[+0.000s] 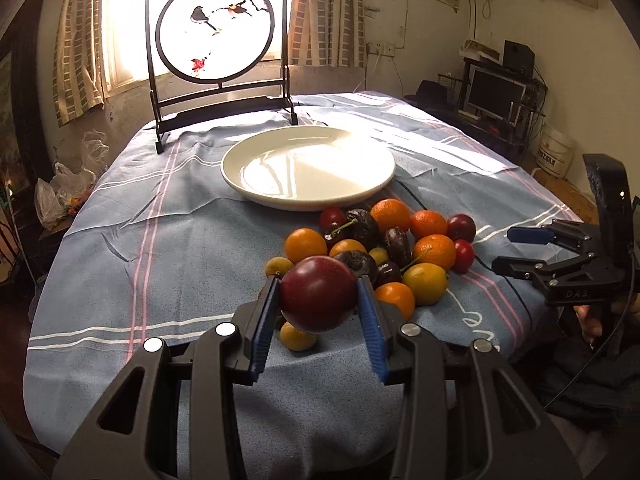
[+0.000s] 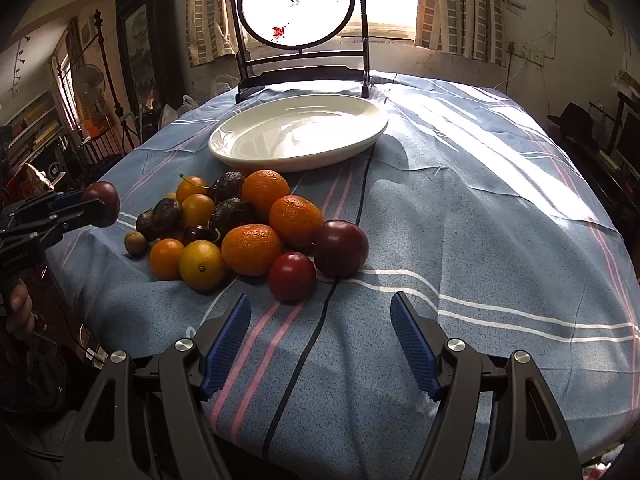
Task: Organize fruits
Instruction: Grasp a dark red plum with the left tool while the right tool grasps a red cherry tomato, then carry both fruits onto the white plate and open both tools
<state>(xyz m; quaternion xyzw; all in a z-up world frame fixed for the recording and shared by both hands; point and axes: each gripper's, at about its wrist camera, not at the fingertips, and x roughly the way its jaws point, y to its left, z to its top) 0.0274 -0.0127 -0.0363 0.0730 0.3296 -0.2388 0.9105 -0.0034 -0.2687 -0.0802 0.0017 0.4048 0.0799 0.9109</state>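
Note:
My left gripper (image 1: pixel 319 298) is shut on a dark red plum (image 1: pixel 318 294) and holds it above the near edge of the fruit pile (image 1: pixel 380 240); it also shows at the left of the right wrist view (image 2: pixel 96 206), with the plum (image 2: pixel 105 202) between its blue pads. The pile of oranges, plums, cherries and yellow fruits (image 2: pixel 240 224) lies on the blue cloth in front of an empty white plate (image 1: pixel 308 168) (image 2: pixel 298 134). My right gripper (image 2: pixel 320 320) is open and empty, low over the cloth just short of a red plum (image 2: pixel 291 276); it also shows in the left wrist view (image 1: pixel 504 248).
A dark framed round screen (image 1: pixel 218 32) (image 2: pixel 298 4) stands behind the plate at the table's far edge. A thin black cable (image 2: pixel 360 208) runs across the striped cloth (image 2: pixel 480 220). Shelves and a monitor (image 1: pixel 494 90) stand off the table to the right.

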